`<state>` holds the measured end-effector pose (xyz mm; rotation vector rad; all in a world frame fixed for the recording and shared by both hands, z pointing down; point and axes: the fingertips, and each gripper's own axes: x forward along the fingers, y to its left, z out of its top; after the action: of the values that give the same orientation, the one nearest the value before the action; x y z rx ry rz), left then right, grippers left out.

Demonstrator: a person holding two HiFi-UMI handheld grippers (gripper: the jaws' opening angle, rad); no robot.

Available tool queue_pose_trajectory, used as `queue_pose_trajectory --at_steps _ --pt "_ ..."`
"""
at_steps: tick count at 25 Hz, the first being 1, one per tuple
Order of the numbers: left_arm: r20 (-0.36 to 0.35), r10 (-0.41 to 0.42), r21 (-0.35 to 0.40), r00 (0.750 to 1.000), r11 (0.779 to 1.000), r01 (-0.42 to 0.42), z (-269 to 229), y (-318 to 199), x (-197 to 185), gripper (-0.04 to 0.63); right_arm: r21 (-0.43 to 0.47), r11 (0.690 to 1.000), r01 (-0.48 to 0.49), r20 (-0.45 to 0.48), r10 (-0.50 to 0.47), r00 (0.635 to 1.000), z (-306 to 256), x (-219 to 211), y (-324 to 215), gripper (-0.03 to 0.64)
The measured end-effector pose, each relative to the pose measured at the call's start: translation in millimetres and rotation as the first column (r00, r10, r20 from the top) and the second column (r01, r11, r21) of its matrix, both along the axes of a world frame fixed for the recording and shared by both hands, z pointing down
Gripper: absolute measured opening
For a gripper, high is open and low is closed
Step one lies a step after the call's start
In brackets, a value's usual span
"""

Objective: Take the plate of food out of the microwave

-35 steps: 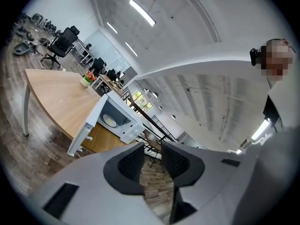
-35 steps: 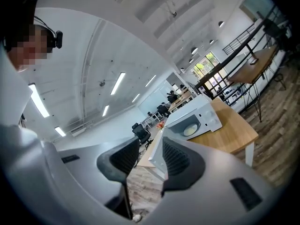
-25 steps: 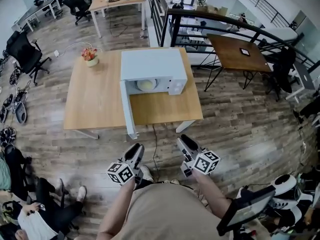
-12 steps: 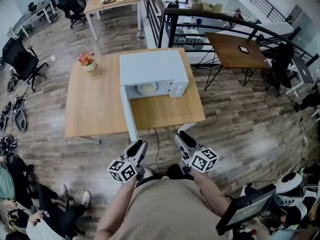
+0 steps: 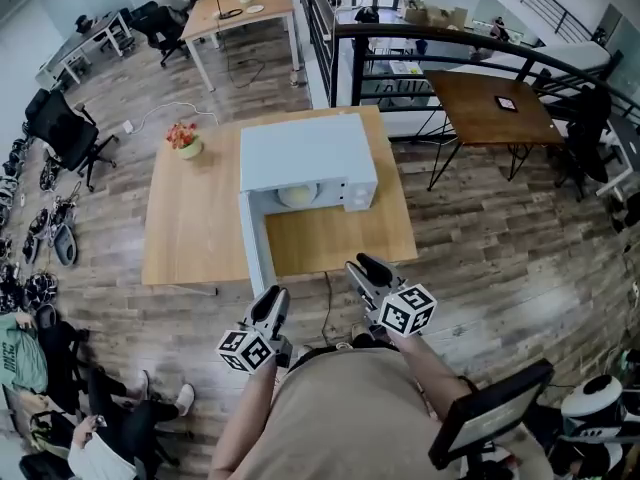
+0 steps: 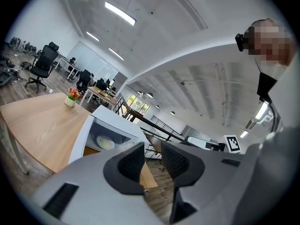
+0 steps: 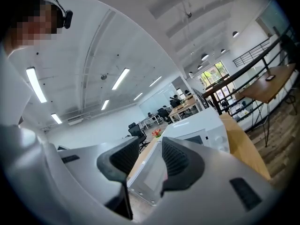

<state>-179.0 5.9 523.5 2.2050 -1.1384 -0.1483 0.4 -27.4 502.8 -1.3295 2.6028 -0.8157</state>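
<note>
scene: a person [image 5: 335,418] stands at the near side of a wooden bench [image 5: 200,223] in an open office, a two-jaw gripper in each hand.
microwave: a white microwave [image 5: 308,153] sits on the bench; its door [image 5: 256,248] is swung wide open toward the person, on the left of the cavity.
plate of food: the plate of food [image 5: 297,196] lies inside the cavity, well apart from both grippers.
left gripper: the left gripper [image 5: 271,298] is held over the floor just beside the tip of the open door; its jaws are parted by a narrow gap, with nothing between them.
right gripper: the right gripper [image 5: 364,268] is at the bench's near edge, to the right of the door; its jaws are spread a little and pinch nothing.
also on the bench: a pot of red flowers [image 5: 186,140] stands near the far left corner.
behind: a black railing [image 5: 450,43] runs past the far side of the bench.
</note>
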Motion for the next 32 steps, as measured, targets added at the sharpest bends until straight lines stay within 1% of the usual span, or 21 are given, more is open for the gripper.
queue_pose_trajectory --at_steps 3,7,12,16,20,22,28,32 --pt "0.011 -0.037 0.009 0.999 0.999 0.037 -5.8 -9.3 13.6 0.114 0.025 0.999 0.022 0.002 -0.022 1.000 -2.9 19.8 -13.0 0.143" --pt "0.025 -0.100 0.018 0.995 0.995 0.100 -11.0 -15.0 28.7 0.114 -0.003 0.999 0.042 0.018 -0.042 0.999 10.7 46.8 -20.3 0.143" --pt "0.022 -0.202 0.015 0.979 0.979 0.202 -7.7 -7.0 36.1 0.115 -0.015 0.995 0.096 0.016 -0.095 0.995 17.6 71.3 -19.0 0.143" --pt "0.020 -0.247 -0.003 0.969 0.969 0.247 1.8 0.9 48.7 0.114 -0.023 0.993 0.116 0.011 -0.116 0.993 22.8 92.2 -21.8 0.143" --pt "0.012 -0.263 -0.041 0.965 0.964 0.263 12.9 14.6 63.0 0.115 -0.083 0.989 0.119 0.022 -0.118 0.993 41.3 107.6 -17.2 0.143" --pt "0.017 -0.264 -0.052 0.964 0.963 0.265 15.1 21.2 66.1 0.115 -0.097 0.988 0.119 0.034 -0.116 0.993 44.0 112.1 -12.8 0.143" --pt "0.039 -0.265 -0.062 0.963 0.962 0.267 18.0 20.7 69.9 0.114 -0.122 0.986 0.116 0.061 -0.109 0.992 51.5 118.5 -12.2 0.143" --pt "0.047 -0.250 -0.060 0.967 0.966 0.252 13.3 14.8 76.1 0.114 -0.177 0.977 0.116 0.065 -0.106 0.992 69.1 116.5 -15.8 0.143"
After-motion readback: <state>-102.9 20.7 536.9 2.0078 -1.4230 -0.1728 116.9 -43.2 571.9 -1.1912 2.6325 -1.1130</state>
